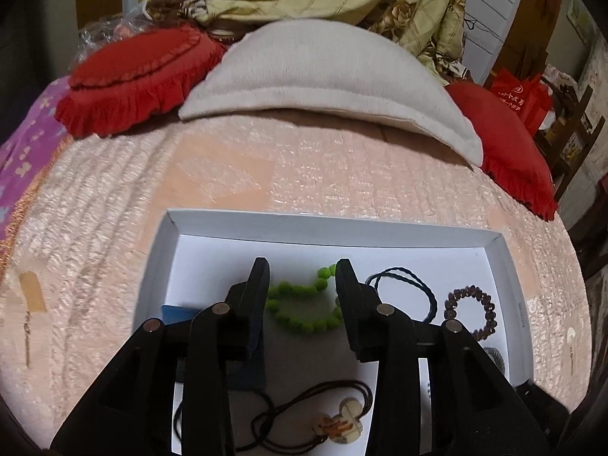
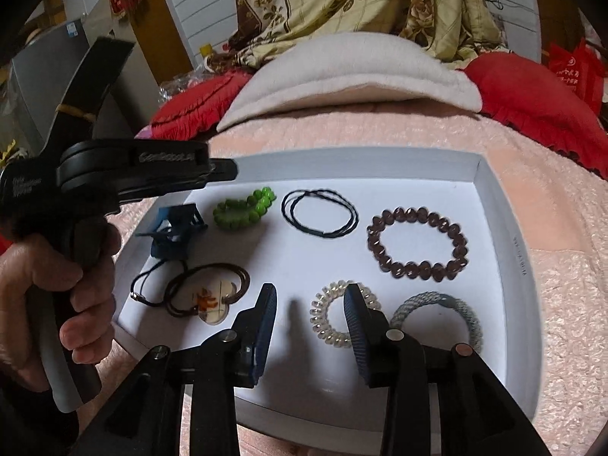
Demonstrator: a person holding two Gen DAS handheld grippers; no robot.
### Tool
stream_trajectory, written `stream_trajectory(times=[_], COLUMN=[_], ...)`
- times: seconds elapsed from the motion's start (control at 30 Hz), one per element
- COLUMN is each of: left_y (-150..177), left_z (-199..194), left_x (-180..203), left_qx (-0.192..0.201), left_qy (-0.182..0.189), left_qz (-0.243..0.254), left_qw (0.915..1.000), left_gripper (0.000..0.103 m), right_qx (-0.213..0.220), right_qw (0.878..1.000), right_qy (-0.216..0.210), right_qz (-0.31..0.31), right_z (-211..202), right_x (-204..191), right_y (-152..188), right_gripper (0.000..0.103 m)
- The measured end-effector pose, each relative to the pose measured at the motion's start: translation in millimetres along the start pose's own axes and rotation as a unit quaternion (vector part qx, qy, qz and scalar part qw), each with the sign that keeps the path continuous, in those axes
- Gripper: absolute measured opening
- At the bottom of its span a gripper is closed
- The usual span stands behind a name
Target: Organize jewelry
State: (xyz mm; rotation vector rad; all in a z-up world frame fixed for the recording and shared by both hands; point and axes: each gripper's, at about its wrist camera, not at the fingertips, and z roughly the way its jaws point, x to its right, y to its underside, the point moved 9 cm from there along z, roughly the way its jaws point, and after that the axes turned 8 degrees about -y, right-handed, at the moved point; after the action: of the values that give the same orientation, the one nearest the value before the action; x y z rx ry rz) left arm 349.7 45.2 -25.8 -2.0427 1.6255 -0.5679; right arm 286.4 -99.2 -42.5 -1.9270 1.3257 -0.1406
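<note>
A white tray (image 2: 505, 228) on the bed holds the jewelry: a green bead bracelet (image 2: 243, 209), a black cord loop (image 2: 320, 212), a brown bead bracelet (image 2: 417, 243), a clear spiral hair tie (image 2: 327, 323), a grey-blue braided hair band (image 2: 440, 319), a blue hair claw (image 2: 173, 233) and a pendant on a brown cord (image 2: 212, 300). My left gripper (image 1: 302, 266) is open, its tips on either side of the green bracelet (image 1: 300, 302). My right gripper (image 2: 309, 290) is open and empty over the spiral tie's left part.
The tray (image 1: 342, 224) lies on a pink quilted bedspread (image 1: 114, 228). A grey pillow (image 1: 323, 72) and red cushions (image 1: 129, 79) lie behind it. The left gripper's body and the hand holding it (image 2: 57, 266) fill the left of the right wrist view.
</note>
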Motion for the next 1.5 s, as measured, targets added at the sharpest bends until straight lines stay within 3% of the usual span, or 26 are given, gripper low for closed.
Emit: stream_trajectory(times=[0.23,0.33,0.43,0.53,0.67,0.8,0.9,0.97,1.07,1.1,1.17,1.43,1.5], left_y=[22,45,72,99,142,179,189,189,191,192,194,203,203], left_z=[-42,-67,-90,-108,-113,-100,-99,-99,-91,-89,-88,-89,-89], left_x=[-13,-17,-14,-9,1,30,55,65,70,69,68,78,78], left_qx=[0.025,0.038,0.051,0.063,0.058,0.029,0.027,0.028,0.017,0.014,0.012,0.018,0.023], left_qy=[-0.015,-0.014,-0.006,0.009,0.024,0.052,0.081,0.09,0.09,0.088,0.085,0.082,0.072], left_qz=[0.001,-0.001,-0.001,-0.005,-0.001,0.05,0.082,0.093,0.09,0.09,0.091,0.114,0.118], left_qw=[0.9996,0.9992,0.9987,0.998,0.998,0.997,0.9929,0.9912,0.9918,0.992,0.9922,0.9899,0.9901], left_gripper=[0.037,0.044,0.044,0.047,0.05,0.05,0.05,0.05,0.05,0.05,0.05,0.05,0.056], right_qx=[0.024,0.035,0.048,0.061,0.042,0.008,-0.023,-0.03,-0.036,-0.035,-0.039,-0.029,-0.029], right_qw=[0.999,0.997,0.996,0.992,0.989,0.989,0.989,0.989,0.987,0.986,0.985,0.986,0.985], right_qy=[0.039,0.062,0.078,0.103,0.129,0.133,0.138,0.145,0.155,0.163,0.163,0.165,0.166], right_qz=[-0.014,-0.014,-0.004,0.029,0.052,0.062,0.047,0.018,0.001,0.007,0.026,0.025,0.026], right_z=[-38,-69,-100,-132,-147,-145,-137,-134,-128,-127,-126,-126,-125], right_x=[14,26,39,63,84,93,94,88,86,90,98,99,98], right_y=[5,21,38,60,87,116,134,138,140,140,140,138,138], right_gripper=[0.035,0.035,0.035,0.044,0.045,0.045,0.046,0.055,0.082,0.091,0.1,0.103,0.103])
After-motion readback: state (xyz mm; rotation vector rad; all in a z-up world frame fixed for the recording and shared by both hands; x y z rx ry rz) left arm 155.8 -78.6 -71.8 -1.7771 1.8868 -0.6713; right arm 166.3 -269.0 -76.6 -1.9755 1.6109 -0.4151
